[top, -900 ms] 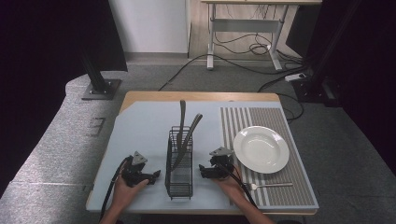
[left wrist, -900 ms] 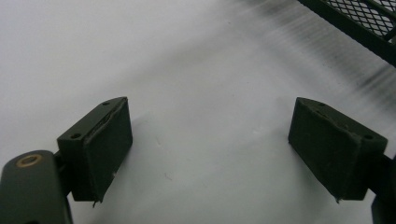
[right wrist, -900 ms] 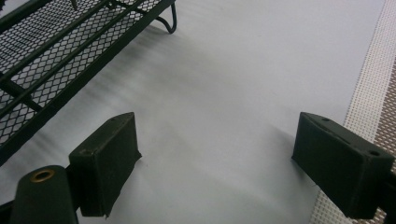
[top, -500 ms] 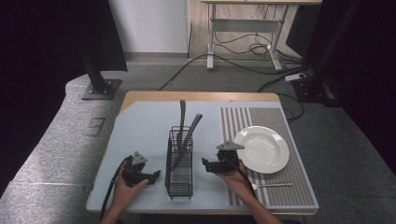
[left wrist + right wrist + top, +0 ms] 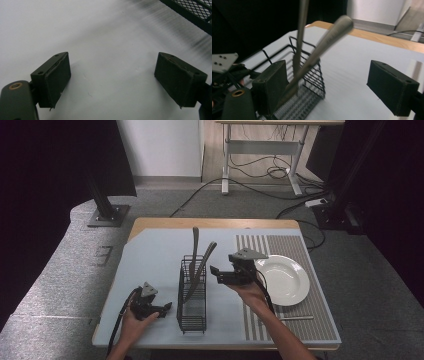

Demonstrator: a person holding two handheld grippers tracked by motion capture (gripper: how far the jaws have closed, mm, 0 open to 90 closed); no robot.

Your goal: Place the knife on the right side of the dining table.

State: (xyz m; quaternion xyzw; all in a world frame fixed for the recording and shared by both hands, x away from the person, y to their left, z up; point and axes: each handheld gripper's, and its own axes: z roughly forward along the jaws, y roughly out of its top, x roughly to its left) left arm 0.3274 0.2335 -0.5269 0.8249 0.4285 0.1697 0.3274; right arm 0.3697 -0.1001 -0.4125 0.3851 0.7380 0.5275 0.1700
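Observation:
A black wire caddy (image 5: 193, 295) stands mid-table with two grey utensil handles (image 5: 204, 260) sticking up out of it. My right gripper (image 5: 214, 272) is held above the table just right of those handles, jaws open and empty. In the right gripper view the caddy (image 5: 307, 75) and the slanting handle (image 5: 322, 45) lie between and ahead of my right gripper (image 5: 329, 87). My left gripper (image 5: 167, 309) rests low on the mat left of the caddy, open and empty. In the left gripper view my left gripper (image 5: 112, 82) frames bare mat, with the caddy's corner (image 5: 192, 12) at top right.
A white plate (image 5: 285, 279) sits on the striped mat (image 5: 295, 325) to the right. A piece of cutlery (image 5: 292, 318) lies on that mat near the front edge. The pale blue mat (image 5: 150, 265) covers the left of the table. Cables and stands are on the floor beyond.
My right gripper has risen from the front of the table and moved forward to the utensil handles by the caddy. The left gripper has stayed put.

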